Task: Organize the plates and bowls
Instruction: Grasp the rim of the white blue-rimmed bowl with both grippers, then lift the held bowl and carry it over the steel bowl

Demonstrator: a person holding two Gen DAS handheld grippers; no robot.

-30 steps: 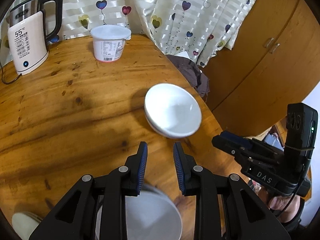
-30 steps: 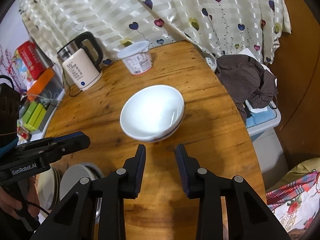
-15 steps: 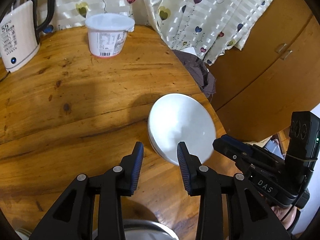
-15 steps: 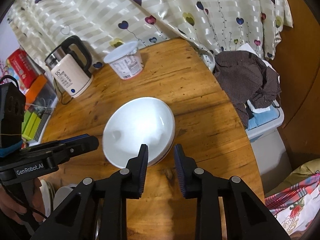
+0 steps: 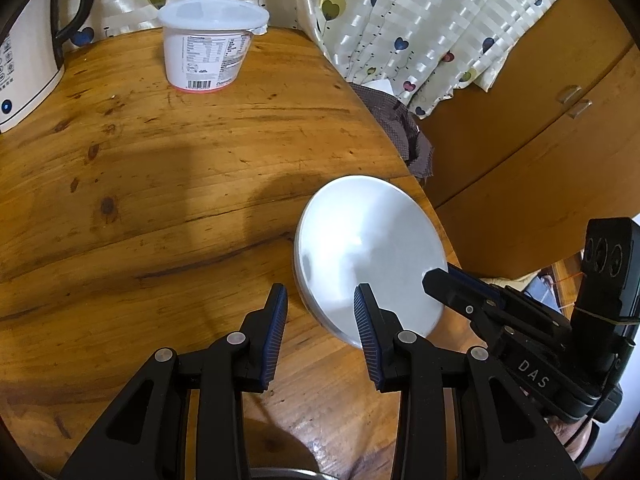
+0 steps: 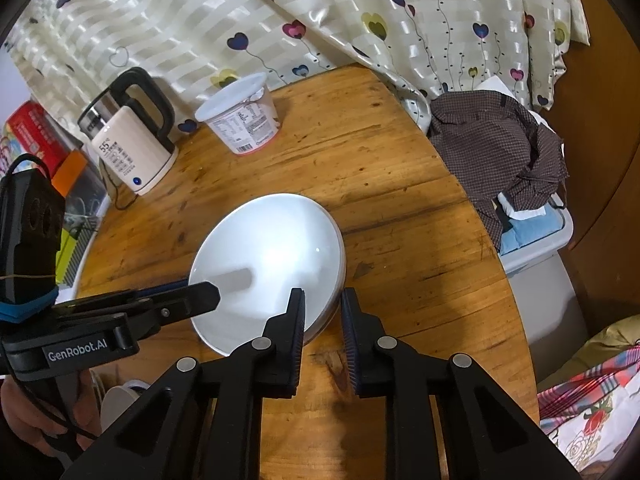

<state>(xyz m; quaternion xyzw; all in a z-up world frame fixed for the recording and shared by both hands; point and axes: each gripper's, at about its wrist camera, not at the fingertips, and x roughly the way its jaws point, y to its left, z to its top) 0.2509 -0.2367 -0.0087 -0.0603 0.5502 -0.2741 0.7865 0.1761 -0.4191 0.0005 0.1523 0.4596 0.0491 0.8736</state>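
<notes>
1. White bowls (image 6: 272, 264): nested stack near the wooden counter (image 6: 380, 184) edge.
2. Right tool (image 6: 322, 320): jaws closing astride the near rim, not yet clamped.
3. Left tool (image 5: 320, 316): jaws apart, straddling the opposite rim.
4. Step: grasping; next, firm clamp, then lift.

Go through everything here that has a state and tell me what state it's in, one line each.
White bowls: stacked, upright, empty, on the wooden table.
Right gripper: jaws closing, bowl rim between them.
Left gripper: open, straddling the bowl rim, not gripping.
Yogurt tub: upright, lid on.
Electric kettle: upright, lid shut, display lit.
Brown checked cloth: crumpled, on a bin beside the table.
</notes>
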